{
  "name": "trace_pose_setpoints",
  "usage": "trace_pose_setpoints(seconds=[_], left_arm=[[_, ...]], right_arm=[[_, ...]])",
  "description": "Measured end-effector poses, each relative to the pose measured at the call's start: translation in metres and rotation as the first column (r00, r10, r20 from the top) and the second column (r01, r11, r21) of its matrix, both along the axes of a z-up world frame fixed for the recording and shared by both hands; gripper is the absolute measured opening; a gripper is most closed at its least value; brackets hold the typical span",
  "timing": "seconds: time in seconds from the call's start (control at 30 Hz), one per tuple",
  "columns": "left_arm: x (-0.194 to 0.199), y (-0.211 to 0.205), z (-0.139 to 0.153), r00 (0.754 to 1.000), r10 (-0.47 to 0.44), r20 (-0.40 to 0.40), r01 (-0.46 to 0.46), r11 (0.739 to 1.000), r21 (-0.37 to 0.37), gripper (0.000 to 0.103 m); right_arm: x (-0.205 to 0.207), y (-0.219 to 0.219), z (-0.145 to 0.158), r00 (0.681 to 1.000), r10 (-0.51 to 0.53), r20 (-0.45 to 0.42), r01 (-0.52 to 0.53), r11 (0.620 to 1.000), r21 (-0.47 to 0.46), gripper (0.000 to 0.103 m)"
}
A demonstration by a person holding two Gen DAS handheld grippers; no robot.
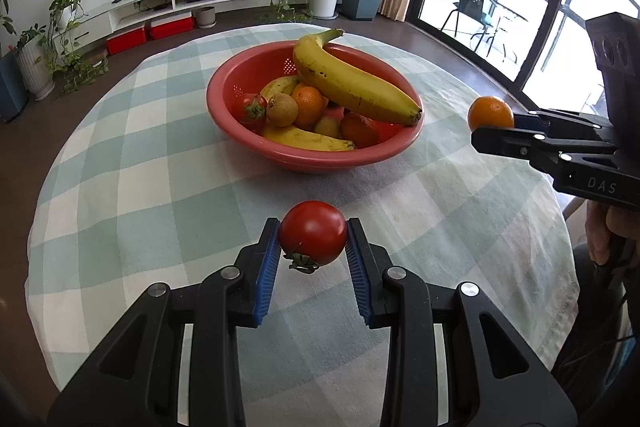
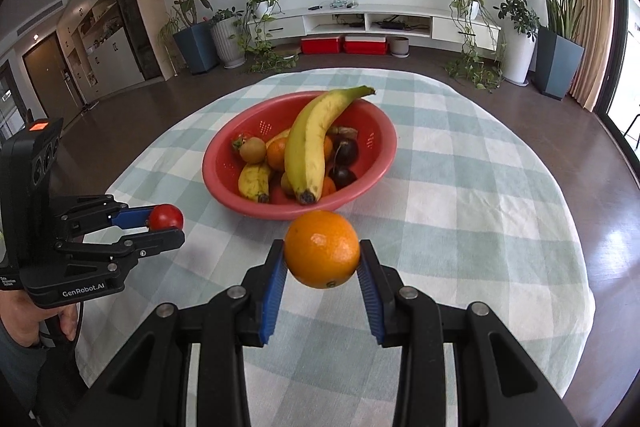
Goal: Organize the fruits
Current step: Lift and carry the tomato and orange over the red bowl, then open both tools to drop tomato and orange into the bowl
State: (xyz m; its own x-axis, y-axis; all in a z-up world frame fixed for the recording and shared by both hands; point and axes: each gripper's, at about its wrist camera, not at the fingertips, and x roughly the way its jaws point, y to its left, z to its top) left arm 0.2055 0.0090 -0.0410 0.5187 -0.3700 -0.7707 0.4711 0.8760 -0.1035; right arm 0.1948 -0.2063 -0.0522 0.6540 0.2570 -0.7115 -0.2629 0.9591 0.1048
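Low in the centre of the left wrist view, a tomato (image 1: 313, 233) sits clamped between the blue pads (image 1: 267, 267) of the left gripper (image 1: 313, 247), its green stem end turned down toward the camera and clear of the checked cloth on the tabletop (image 1: 140, 187). At the right edge of that frame the right gripper (image 1: 486, 127) reaches in pointing left, clenched on an orange (image 1: 490, 111), with a hand (image 1: 610, 231) on its handle below at the lower right.

Seen from the right wrist view, the orange (image 2: 322, 248) fills the centre, pressed between blue pads (image 2: 276, 287) on either side, the gripper (image 2: 322, 259) tilted down toward the cloth (image 2: 480, 227). The left gripper (image 2: 170, 227) enters from the left edge pointing right, holding the tomato (image 2: 166, 216); a hand (image 2: 40, 319) grips its handle at the lower left.

Beyond both fruits, mid-frame, a red bowl (image 1: 248, 143) holds a big banana (image 1: 352, 83) resting across its rim, with smaller fruit underneath.
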Motion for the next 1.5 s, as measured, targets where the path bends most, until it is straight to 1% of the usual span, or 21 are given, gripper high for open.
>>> trace_pose_setpoints(seconds=[0.2,0.43,0.53,0.67,0.87,1.0,1.23,1.5], left_arm=[[0.016,-0.004,0.010,1.000,0.005,0.018,-0.005,1.000,0.015,0.031],[0.051,-0.009,0.030,0.998,0.017,0.053,-0.018,1.000,0.021,0.031],[0.069,-0.015,0.036,0.998,0.020,0.060,-0.022,0.999,0.025,0.031],[0.091,-0.023,0.041,0.998,0.031,0.062,-0.033,0.999,0.022,0.031],[0.120,-0.032,0.034,0.997,0.050,0.057,-0.053,0.998,0.038,0.031],[0.135,-0.035,0.024,0.997,0.054,0.046,-0.057,0.997,0.053,0.031],[0.145,-0.041,0.006,0.998,0.046,0.031,-0.048,0.998,0.051,0.031],[0.148,-0.045,-0.002,0.997,0.069,0.036,-0.071,0.996,0.055,0.031]], right_arm=[[0.022,0.000,0.014,1.000,0.011,0.029,-0.011,1.000,-0.017,0.038],[0.053,0.001,0.020,0.999,0.014,0.038,-0.014,1.000,-0.010,0.038],[0.067,0.003,0.019,0.999,0.015,0.033,-0.015,1.000,-0.010,0.038],[0.085,0.009,0.013,0.999,0.028,0.022,-0.027,0.999,-0.036,0.038],[0.105,0.008,0.000,1.000,0.019,-0.001,-0.019,0.998,-0.053,0.038],[0.113,0.008,-0.008,1.000,0.024,-0.017,-0.025,0.997,-0.067,0.038],[0.120,0.014,-0.020,0.999,0.035,-0.027,-0.037,0.994,-0.098,0.038],[0.122,0.015,-0.021,0.999,0.041,-0.024,-0.044,0.993,-0.112,0.038]])
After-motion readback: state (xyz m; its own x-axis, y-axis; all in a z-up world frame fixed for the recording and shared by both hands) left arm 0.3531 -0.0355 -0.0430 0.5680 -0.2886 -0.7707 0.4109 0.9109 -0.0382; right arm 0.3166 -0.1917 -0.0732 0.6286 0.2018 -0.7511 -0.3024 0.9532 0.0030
